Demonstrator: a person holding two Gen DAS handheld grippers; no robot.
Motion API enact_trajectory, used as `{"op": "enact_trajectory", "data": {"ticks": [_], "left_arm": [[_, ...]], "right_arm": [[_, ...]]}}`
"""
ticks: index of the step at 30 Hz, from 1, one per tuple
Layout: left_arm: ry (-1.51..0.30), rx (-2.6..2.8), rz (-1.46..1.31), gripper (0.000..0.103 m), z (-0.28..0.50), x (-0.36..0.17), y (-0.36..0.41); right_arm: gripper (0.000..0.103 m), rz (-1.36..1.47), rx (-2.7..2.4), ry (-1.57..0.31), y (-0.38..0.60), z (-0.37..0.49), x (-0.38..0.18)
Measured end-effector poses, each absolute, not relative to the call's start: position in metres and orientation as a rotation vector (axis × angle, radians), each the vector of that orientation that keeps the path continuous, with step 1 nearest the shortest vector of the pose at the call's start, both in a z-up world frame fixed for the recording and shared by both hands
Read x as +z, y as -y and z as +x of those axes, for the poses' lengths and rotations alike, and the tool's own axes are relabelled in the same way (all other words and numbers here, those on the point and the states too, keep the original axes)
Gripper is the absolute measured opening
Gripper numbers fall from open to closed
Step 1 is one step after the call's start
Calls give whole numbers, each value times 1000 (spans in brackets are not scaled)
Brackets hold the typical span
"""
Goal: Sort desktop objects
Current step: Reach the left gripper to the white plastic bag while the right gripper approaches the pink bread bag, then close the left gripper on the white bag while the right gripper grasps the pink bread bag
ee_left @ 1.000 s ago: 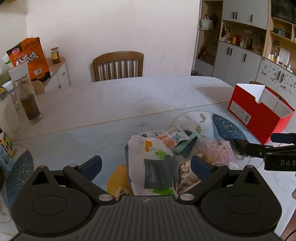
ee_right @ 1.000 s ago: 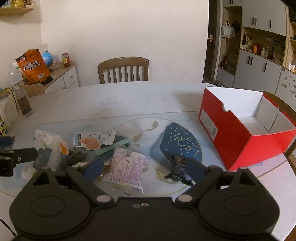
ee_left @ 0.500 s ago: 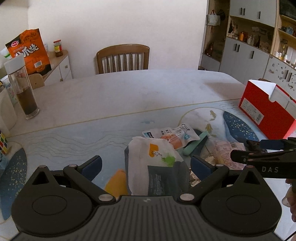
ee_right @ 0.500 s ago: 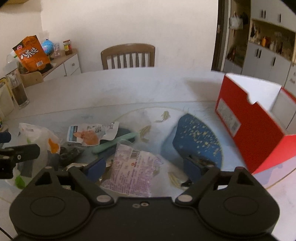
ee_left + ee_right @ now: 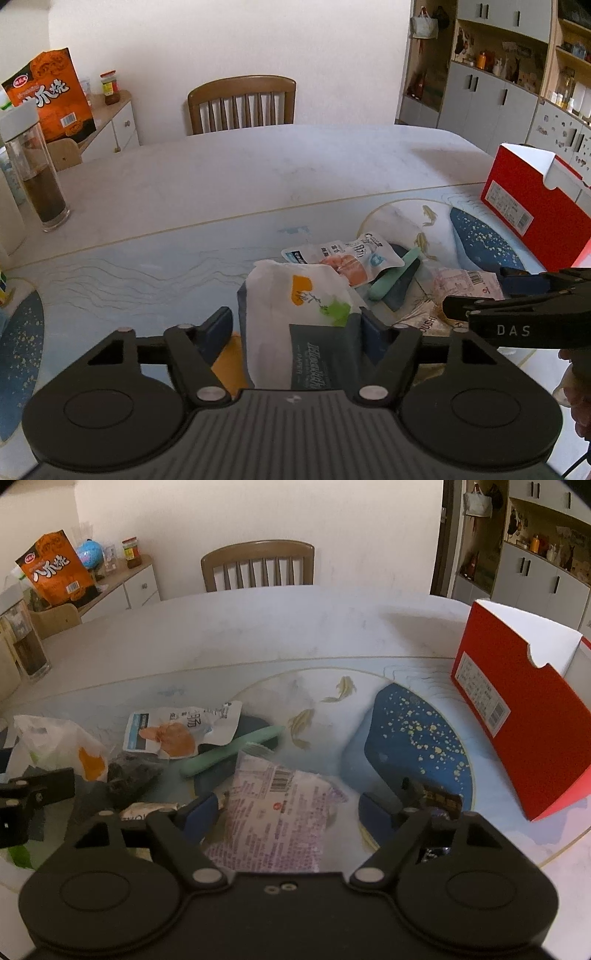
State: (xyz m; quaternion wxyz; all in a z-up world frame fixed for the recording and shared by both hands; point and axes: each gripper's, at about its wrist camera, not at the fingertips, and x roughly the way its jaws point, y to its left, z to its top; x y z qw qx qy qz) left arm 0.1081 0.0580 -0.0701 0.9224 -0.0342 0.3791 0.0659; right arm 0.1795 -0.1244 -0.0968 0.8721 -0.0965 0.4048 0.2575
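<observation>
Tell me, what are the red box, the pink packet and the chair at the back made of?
The red box looks like cardboard: matte red outside, white inside, with thin cut edges and a printed label. The pink packet seems to be thin plastic film: it is crinkled, slightly glossy and carries a barcode. The chair appears to be brown wood with a smooth finish; its back has upright slats.

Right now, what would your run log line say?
left gripper: just closing, white pack between | right gripper: just closing, pink packet between | neither gripped yet
</observation>
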Motion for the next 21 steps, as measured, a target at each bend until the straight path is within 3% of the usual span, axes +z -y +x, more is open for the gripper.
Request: {"op": "enact_trajectory", "data": {"ticks": [4, 21], "left_arm": [[-785, 136, -65, 60, 110, -72, -58], [-774, 119, -109, 46, 108, -71, -63]], "right_arm": [[78, -206, 533, -859, 124, 180, -100], [55, -202, 550, -879, 122, 178, -101]]}}
